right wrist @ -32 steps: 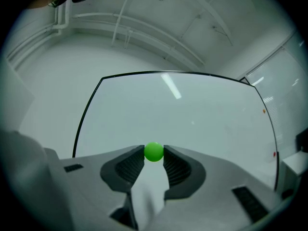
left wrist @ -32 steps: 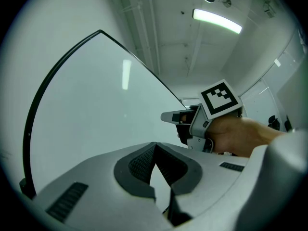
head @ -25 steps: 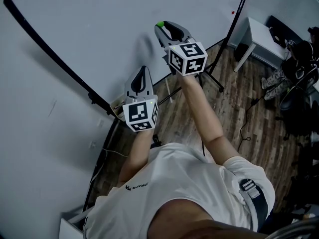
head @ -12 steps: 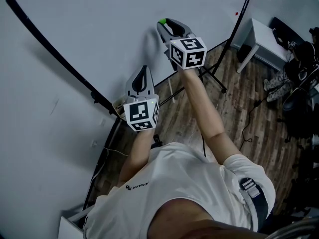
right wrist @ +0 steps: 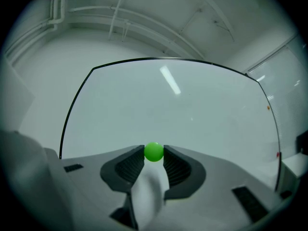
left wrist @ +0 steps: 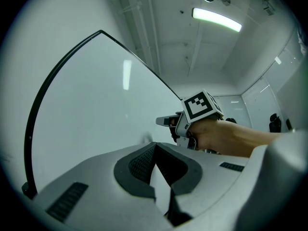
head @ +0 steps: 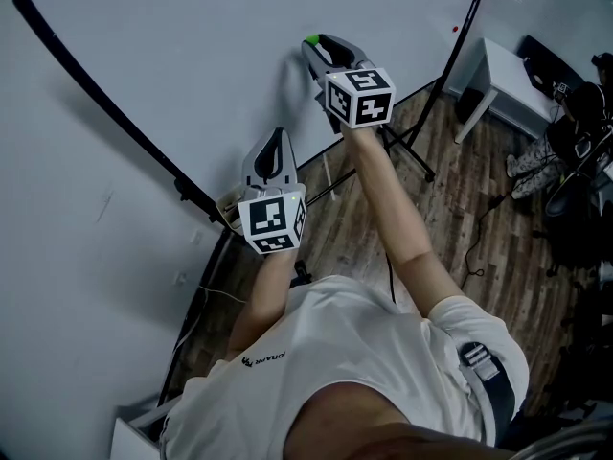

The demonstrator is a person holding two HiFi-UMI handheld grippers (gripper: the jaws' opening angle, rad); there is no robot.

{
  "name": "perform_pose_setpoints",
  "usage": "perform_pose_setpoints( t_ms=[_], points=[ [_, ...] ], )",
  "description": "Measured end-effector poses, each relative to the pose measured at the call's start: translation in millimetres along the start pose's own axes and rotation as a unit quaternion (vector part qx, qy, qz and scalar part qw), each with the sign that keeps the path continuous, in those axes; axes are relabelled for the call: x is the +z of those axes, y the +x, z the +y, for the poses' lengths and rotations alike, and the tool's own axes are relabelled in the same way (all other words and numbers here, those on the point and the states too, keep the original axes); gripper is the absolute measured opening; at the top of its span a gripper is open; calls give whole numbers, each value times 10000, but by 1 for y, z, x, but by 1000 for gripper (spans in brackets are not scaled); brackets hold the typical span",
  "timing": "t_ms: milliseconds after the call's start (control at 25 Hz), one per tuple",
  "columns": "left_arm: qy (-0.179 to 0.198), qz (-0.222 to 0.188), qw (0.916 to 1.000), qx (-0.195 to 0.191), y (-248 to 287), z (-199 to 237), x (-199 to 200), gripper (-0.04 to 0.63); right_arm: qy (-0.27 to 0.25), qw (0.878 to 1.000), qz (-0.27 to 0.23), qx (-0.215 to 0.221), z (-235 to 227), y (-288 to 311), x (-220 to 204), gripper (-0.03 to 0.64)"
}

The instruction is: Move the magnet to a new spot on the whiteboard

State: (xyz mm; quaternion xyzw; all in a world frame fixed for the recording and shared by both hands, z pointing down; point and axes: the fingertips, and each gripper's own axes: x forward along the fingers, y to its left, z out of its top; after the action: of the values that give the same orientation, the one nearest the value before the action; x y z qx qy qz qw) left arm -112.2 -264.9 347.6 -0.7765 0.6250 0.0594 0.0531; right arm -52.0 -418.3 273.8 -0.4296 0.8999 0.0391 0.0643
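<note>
Pinching green magnet [head: 309, 40] between right gripper [right wrist: 154, 154] jaw tips, against whiteboard [head: 192, 56] near lower edge. Left gripper [left wrist: 154, 147] hanging aside, jaws closed, empty. Best keeping magnet square to board, releasing only once seated.

The right hand-held gripper [head: 315, 45] carried magnet [head: 310, 39] nearer whiteboard [head: 192, 56].

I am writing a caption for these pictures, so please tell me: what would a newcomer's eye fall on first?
First comes the small green magnet, the only bright colour, pinched between the tips of the right tool at the big whiteboard, which fills the upper left of the head view. Next comes the left tool, shut and empty, lower and nearer the person.
</note>
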Motion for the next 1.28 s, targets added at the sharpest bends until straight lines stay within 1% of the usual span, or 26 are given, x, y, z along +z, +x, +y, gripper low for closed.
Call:
perform_pose_setpoints(
  t_ms=[960, 1160, 1280],
  points=[
    [11, 9, 10000, 23, 1, -2, -1, 2, 20, 9999, 125, -116, -15, 21, -5, 132],
    [17, 16, 10000, -20, 1, -5, -2, 2, -75, 9998, 148, -76, -15, 26, -6, 132],
    [32, 18, 10000, -25, 0, -6, -2, 2, -267, 9995, 156, -54, -16, 28, -5, 132]
  ],
)
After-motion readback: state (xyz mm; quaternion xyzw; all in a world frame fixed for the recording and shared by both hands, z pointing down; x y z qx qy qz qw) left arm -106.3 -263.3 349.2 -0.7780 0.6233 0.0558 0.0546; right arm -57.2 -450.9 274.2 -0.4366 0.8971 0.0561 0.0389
